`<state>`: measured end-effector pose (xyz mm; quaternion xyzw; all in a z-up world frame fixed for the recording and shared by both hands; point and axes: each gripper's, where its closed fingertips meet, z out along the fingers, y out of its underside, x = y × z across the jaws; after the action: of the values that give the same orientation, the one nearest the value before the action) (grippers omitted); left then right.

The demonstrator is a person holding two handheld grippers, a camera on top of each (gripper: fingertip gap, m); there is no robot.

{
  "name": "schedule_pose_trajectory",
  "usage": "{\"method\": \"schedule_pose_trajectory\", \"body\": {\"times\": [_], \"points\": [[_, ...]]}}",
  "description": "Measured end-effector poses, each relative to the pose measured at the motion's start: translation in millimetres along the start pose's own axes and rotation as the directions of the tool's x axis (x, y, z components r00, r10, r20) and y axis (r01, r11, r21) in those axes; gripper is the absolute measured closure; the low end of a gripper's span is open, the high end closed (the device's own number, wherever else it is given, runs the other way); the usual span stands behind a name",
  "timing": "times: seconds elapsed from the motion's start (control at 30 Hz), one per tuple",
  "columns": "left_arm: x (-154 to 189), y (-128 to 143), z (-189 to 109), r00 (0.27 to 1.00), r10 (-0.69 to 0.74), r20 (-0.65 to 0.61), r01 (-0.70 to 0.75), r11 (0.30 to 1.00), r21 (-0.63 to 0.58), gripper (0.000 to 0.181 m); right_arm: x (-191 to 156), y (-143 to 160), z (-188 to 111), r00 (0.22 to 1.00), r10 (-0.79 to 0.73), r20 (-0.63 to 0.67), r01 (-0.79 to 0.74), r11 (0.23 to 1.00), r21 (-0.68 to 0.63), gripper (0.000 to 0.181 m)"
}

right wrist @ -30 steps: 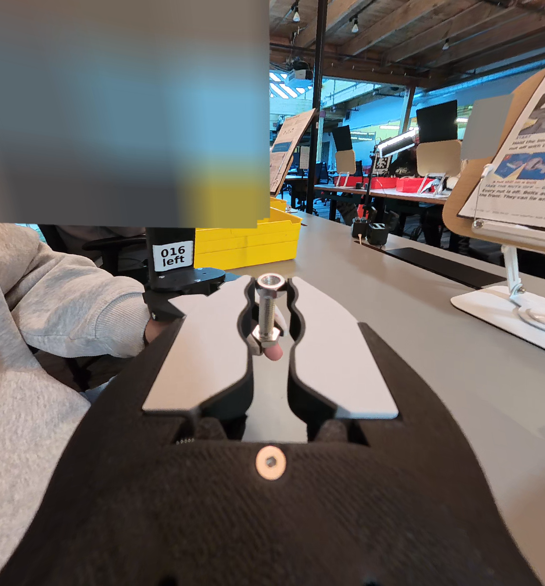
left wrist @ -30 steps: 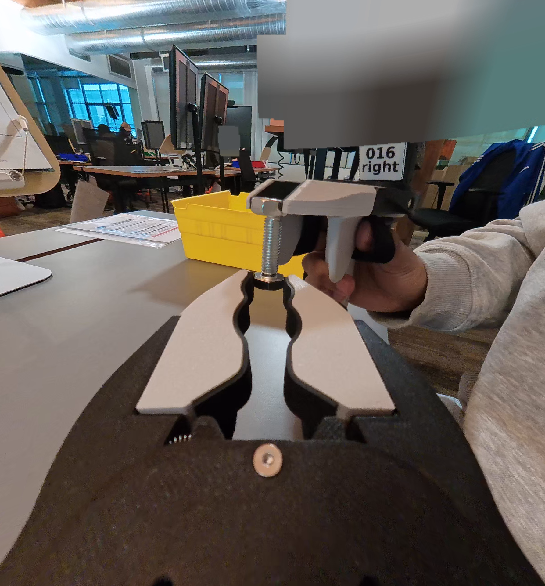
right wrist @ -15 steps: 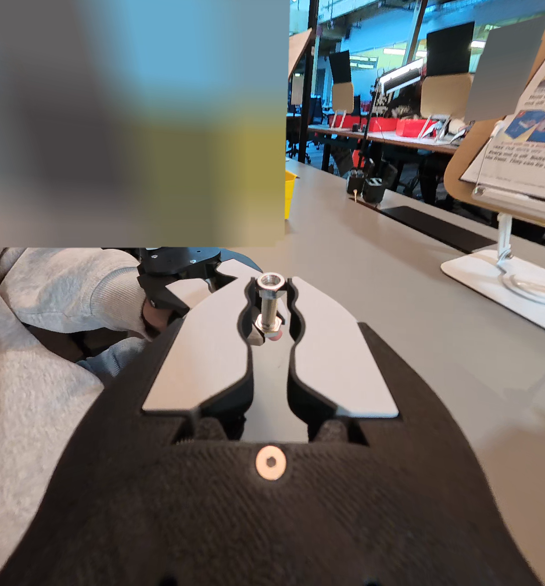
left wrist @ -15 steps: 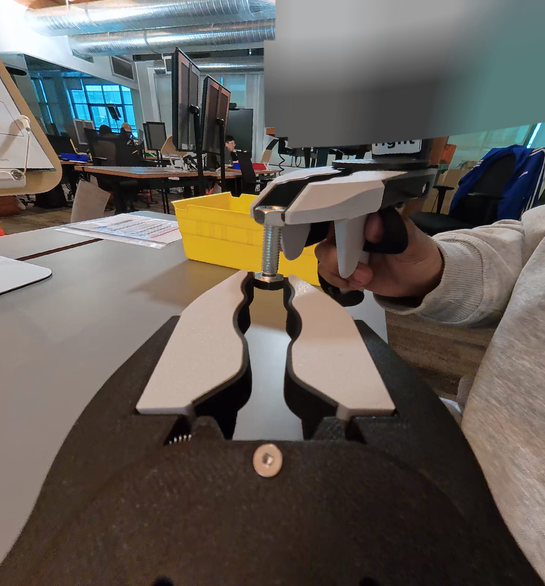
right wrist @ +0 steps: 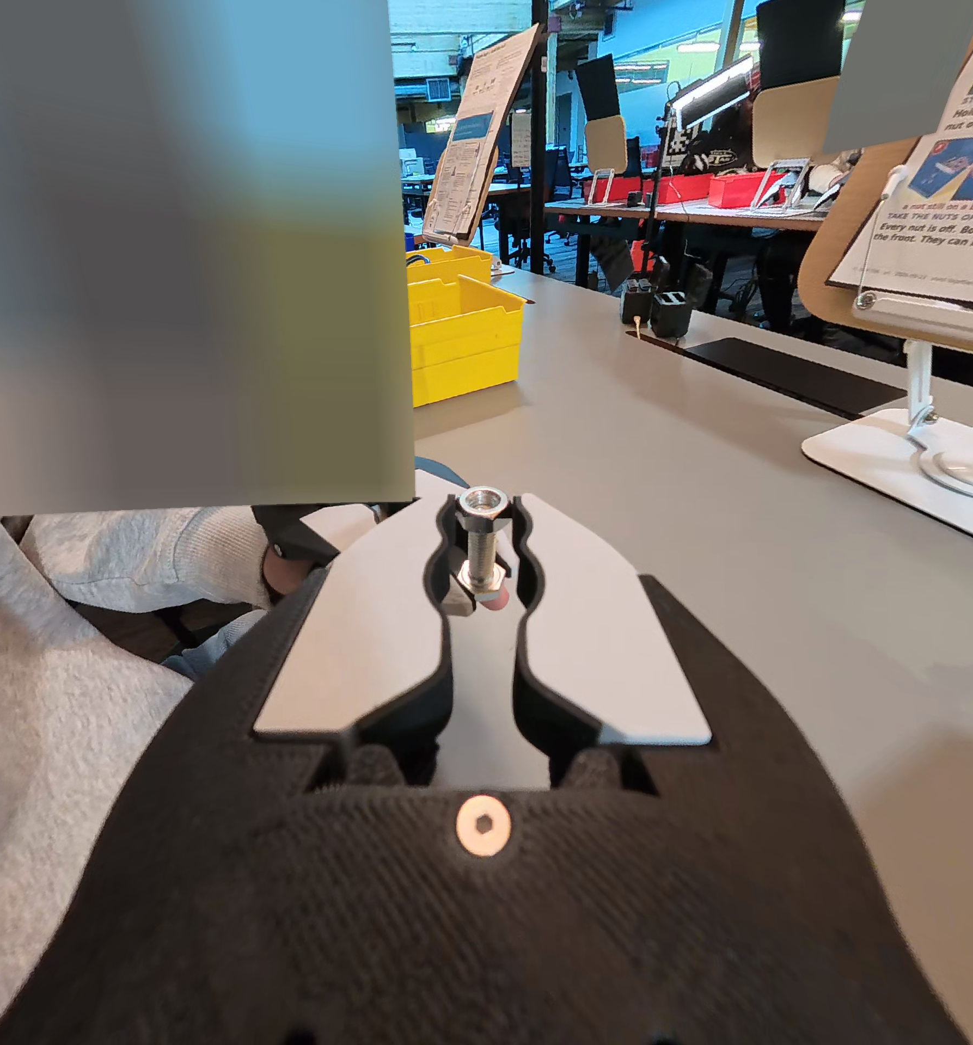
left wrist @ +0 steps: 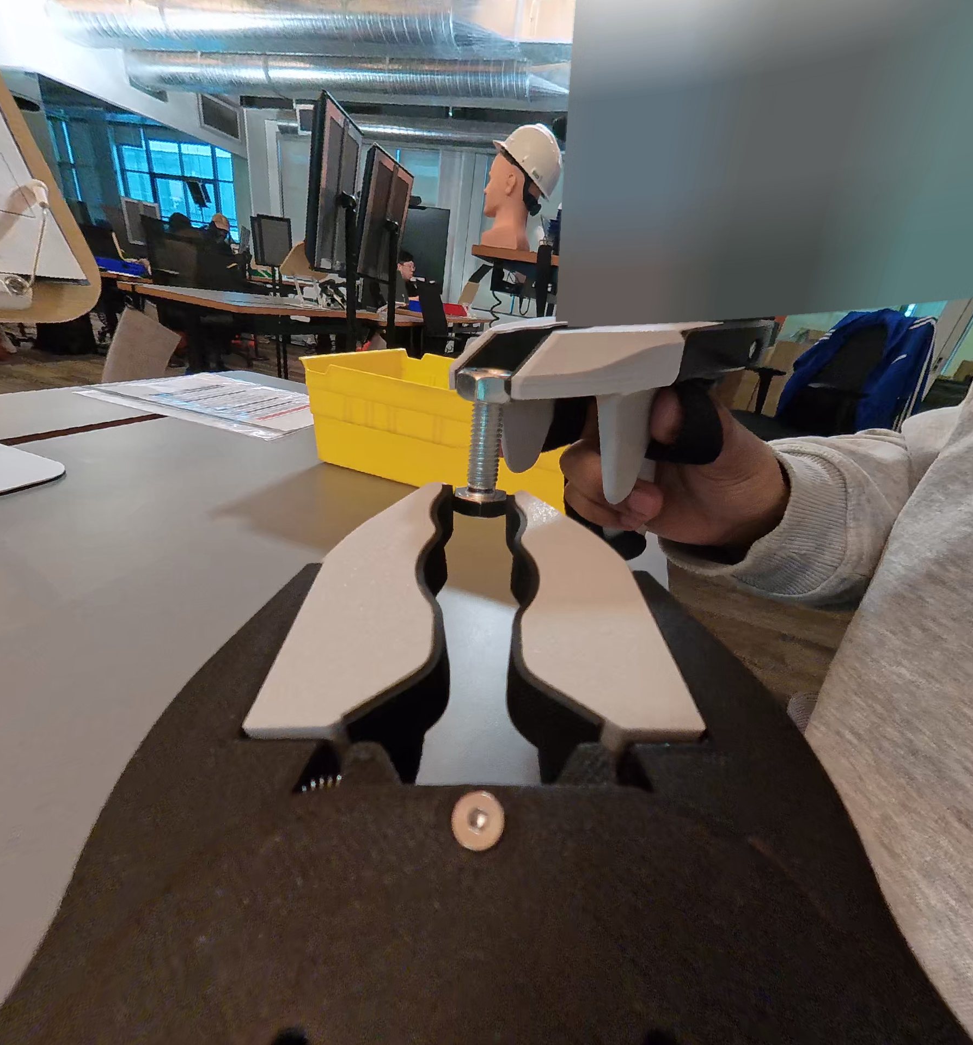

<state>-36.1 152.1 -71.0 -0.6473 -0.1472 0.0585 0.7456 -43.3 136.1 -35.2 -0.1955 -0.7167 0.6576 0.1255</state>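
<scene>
- Above the grey table point(left wrist: 133, 565), my left gripper point(left wrist: 477, 505) is closed on the nut point(left wrist: 478, 497); my right gripper point(right wrist: 483, 509) clamps the bolt point(right wrist: 481, 551) by its head.
- The bolt stands upright between them, near the yellow bin point(left wrist: 382, 418).
- I judge steady, coaxial grips matter: tilt could bind the threads.

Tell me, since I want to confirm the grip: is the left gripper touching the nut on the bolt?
Touching. The left wrist view shows the left gripper fingertips closed against the nut threaded on the bolt.
</scene>
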Motion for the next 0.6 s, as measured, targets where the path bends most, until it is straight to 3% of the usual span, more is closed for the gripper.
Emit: {"method": "schedule_pose_trajectory", "body": {"times": [0.6], "points": [[2.2,-2.0,-0.3,0.999,-0.038,-0.018,0.039,0.999,0.03,0.162,-1.0,-2.6,1.7,0.999,0.035,0.007,-0.035,0.999,0.032,0.162]]}}
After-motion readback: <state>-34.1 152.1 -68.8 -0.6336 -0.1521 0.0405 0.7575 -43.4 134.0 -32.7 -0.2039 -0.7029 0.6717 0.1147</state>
